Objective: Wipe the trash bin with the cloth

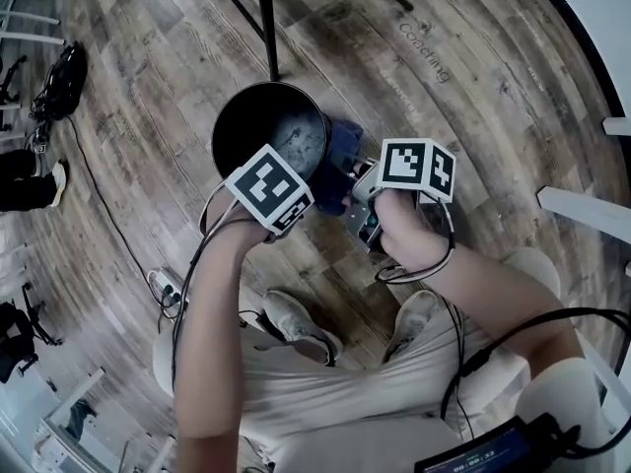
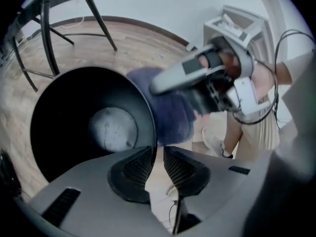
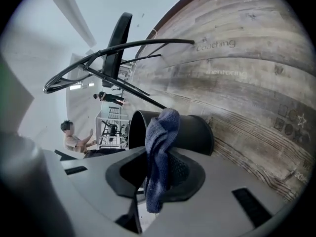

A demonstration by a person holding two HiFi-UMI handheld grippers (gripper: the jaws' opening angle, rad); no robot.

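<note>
1. Pads (image 2: 136, 169) of left gripper (image 2: 159, 171) stand slightly apart. The thin rim of the black trash bin (image 2: 94, 127) sits in the gap against one pad, with floor showing past the other.
2. Right gripper (image 3: 159, 174) is clamped on the blue cloth (image 3: 160, 132), which bunches above the jaws; a short tail hangs below.
3. Cloth lies just beside the bin's outer wall, right side in the head view; contact not resolvable.
4. Bin stands on the wooden floor (image 1: 473, 116), mouth facing the head camera, grey bottom visible.
5. Chair legs (image 1: 268, 23) stand beyond the bin.
</note>
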